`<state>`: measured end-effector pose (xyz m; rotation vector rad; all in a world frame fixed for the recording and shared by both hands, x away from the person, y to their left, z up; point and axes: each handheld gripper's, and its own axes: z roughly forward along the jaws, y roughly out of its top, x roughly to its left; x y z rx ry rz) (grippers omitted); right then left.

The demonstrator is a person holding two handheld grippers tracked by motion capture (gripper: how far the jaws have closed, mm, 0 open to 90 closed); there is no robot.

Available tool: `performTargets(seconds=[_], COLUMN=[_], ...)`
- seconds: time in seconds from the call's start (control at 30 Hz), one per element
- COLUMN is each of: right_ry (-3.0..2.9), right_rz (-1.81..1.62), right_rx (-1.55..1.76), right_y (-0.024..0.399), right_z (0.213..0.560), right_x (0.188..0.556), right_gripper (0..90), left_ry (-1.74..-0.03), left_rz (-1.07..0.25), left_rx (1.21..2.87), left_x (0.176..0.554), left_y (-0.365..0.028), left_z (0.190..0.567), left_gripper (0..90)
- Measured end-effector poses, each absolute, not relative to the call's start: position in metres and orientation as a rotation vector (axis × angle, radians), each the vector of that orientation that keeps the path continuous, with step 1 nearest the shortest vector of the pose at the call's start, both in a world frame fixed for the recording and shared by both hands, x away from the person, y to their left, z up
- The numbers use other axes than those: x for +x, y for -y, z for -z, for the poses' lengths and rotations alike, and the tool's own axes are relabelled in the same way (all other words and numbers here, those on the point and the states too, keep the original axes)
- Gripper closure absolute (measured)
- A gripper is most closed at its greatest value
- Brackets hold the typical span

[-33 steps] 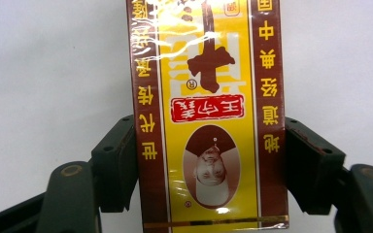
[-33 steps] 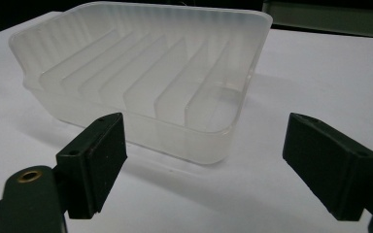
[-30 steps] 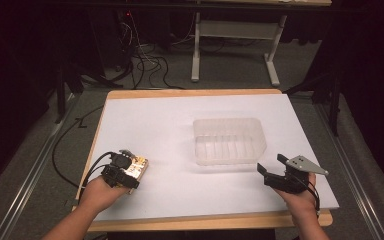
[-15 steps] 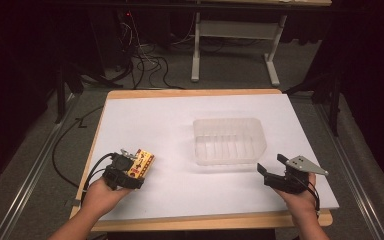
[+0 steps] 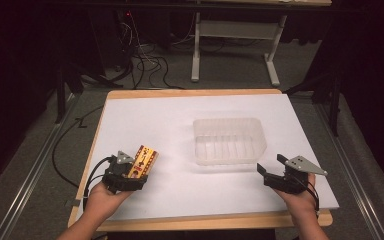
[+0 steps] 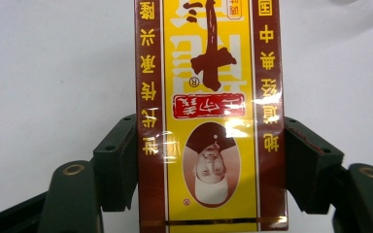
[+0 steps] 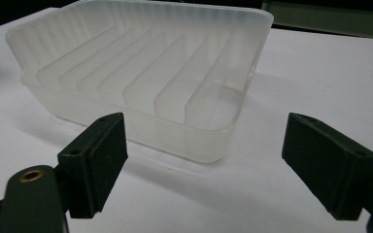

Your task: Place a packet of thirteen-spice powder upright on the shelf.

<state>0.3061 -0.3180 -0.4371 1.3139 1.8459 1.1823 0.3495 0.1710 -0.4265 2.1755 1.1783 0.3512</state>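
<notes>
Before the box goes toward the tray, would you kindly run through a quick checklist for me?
1. Left gripper shut on box: ok, pads press both long sides.
2. Box clear of the table: cannot tell.
3. Tray empty: ok, just its ribs inside.
4. Path from box to tray free: ok, bare white surface between.
5. Right gripper out of the way: ok, open beside the tray, apart from it.

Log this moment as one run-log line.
left hand-held gripper: shut on yellow-and-brown box | right hand-held gripper: open, nothing between jaws | clear ribbed tray: nothing inside, on white table
</notes>
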Motion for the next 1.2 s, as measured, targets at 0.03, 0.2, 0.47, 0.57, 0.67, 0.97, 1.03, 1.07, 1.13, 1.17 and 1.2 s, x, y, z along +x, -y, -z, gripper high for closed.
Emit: performTargets(seconds=[0.03, 0.2, 0.47, 0.57, 0.67, 0.97, 1.03, 1.07, 1.13, 1.17, 1.2], right_ry=[-1.847, -1.842, -1.843, -1.842, -1.844, -1.837, -1.841, -1.845, -1.849, -1.853, -1.857], right_rz=[-1.181, -1.180, -1.177, -1.179, -1.177, -1.201, -1.206, -1.206, -1.206, -1.208, -1.210], right_rx=[1.313, 1.312, 1.297, 1.294, 1.289, 1.273, 1.271, 1.263, 1.260, 1.261, 1.263], right_y=[0.318, 0.318, 0.316, 0.316, 0.316, 0.314, 0.311, 0.310, 0.308, 0.306, 0.305], right_z=[0.437, 0.436, 0.436, 0.436, 0.436, 0.431, 0.431, 0.430, 0.430, 0.429, 0.428], right_x=[0.306, 0.305, 0.304, 0.304, 0.304, 0.301, 0.301, 0.301, 0.300, 0.300, 0.300], right_gripper=[17.0, 17.0, 17.0, 17.0, 16.7, 15.1, 14.8, 14.7, 14.3, 14.3, 14.4], left_ry=[-1.164, -1.133, -1.090, -1.069, -1.038, -0.986, -0.967, -0.952, -0.929, -0.919, -0.909], left_rz=[-0.363, -0.417, -0.445, -0.443, -0.445, -0.419, -0.413, -0.409, -0.404, -0.402, -0.399], left_rx=[2.156, 2.067, 1.927, 1.904, 1.879, 1.821, 1.811, 1.809, 1.817, 1.817, 1.821], left_x=[0.348, 0.343, 0.345, 0.346, 0.345, 0.341, 0.341, 0.340, 0.340, 0.341, 0.341], left_y=[-0.171, -0.170, -0.163, -0.158, -0.151, -0.131, -0.126, -0.123, -0.117, -0.113, -0.110], left_z=[0.426, 0.422, 0.426, 0.428, 0.431, 0.429, 0.427, 0.426, 0.425, 0.424, 0.423], left_gripper=[32.4, 32.4, 32.5, 32.5, 32.5, 32.5, 32.5, 32.5, 32.5, 32.5, 32.5])
